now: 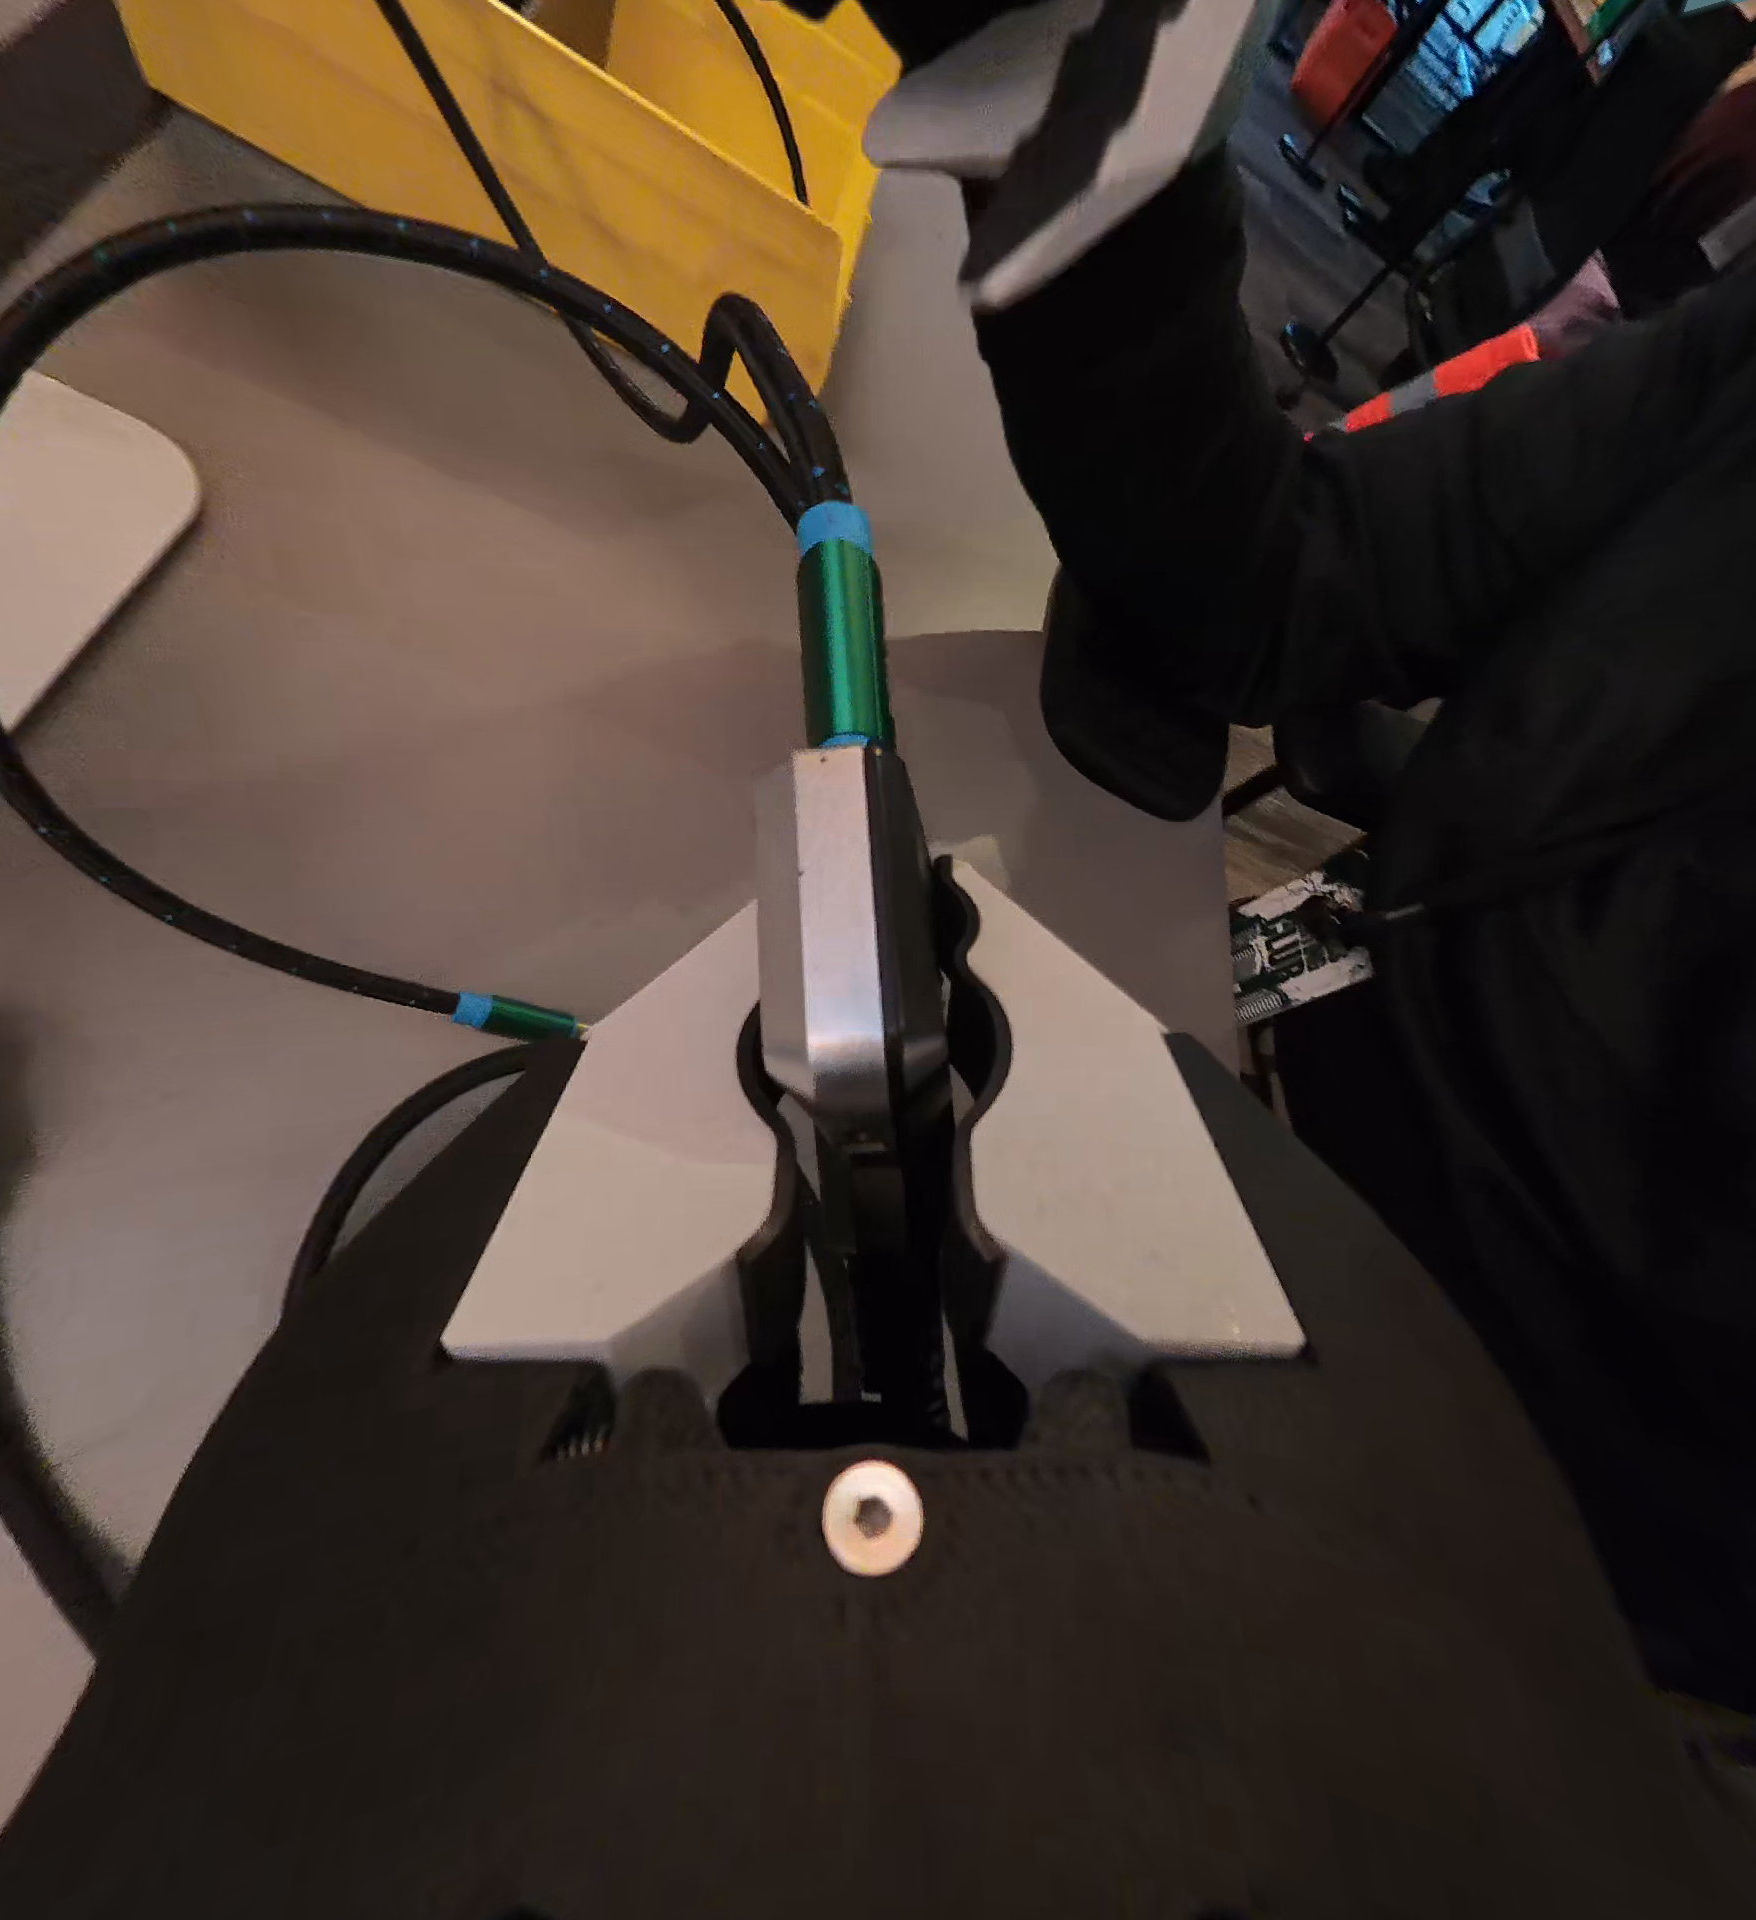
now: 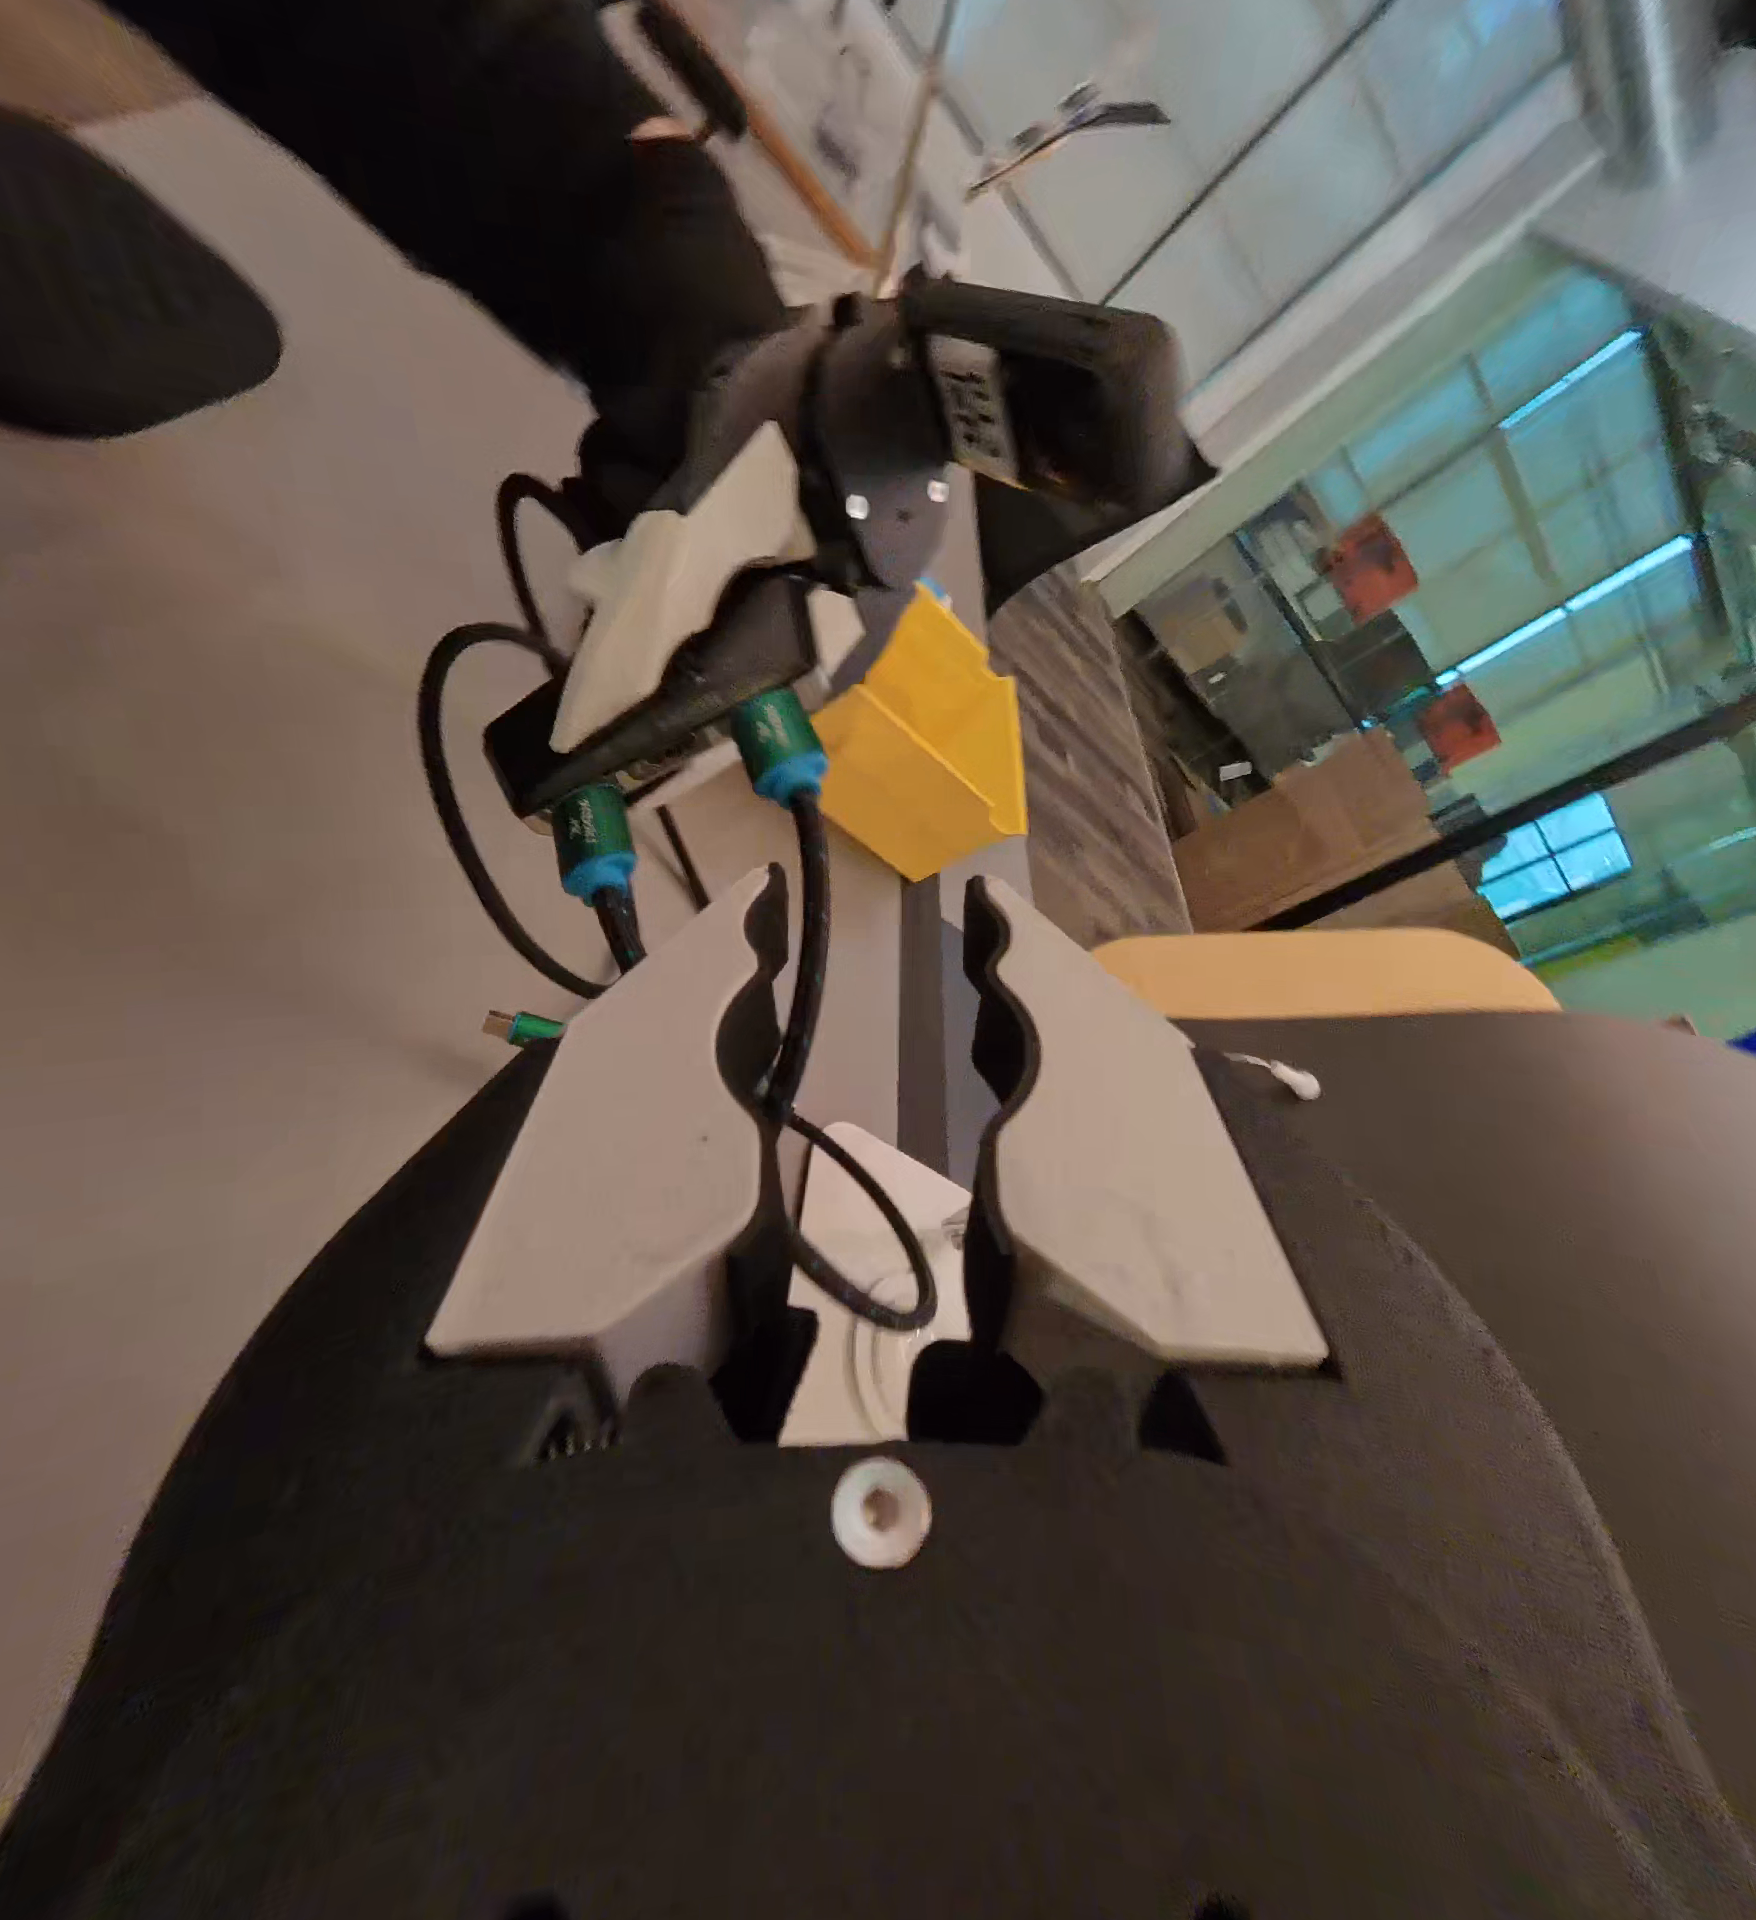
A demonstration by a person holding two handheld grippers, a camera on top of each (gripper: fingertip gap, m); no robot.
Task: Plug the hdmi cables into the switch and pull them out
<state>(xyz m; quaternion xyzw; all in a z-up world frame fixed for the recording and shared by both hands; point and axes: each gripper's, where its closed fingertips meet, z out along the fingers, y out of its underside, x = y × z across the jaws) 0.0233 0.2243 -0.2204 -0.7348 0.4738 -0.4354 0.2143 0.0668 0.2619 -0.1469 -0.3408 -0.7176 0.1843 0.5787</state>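
Left tool [image 1: 858, 935] around boxy metal switch [image 1: 832, 925]

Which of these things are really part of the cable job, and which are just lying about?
Part of the job:
- switch, clamped in the left gripper
- two plugged-in HDMI cables
- right gripper, jaws open

Lying about:
- yellow bin
- loose green-tipped cable end

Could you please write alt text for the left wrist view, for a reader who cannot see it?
The left gripper is shut on a grey and black switch, with a green HDMI plug seated in its far end. The plug's black braided cable loops left over a grey table, past a yellow bin; a black-gloved hand is at right.
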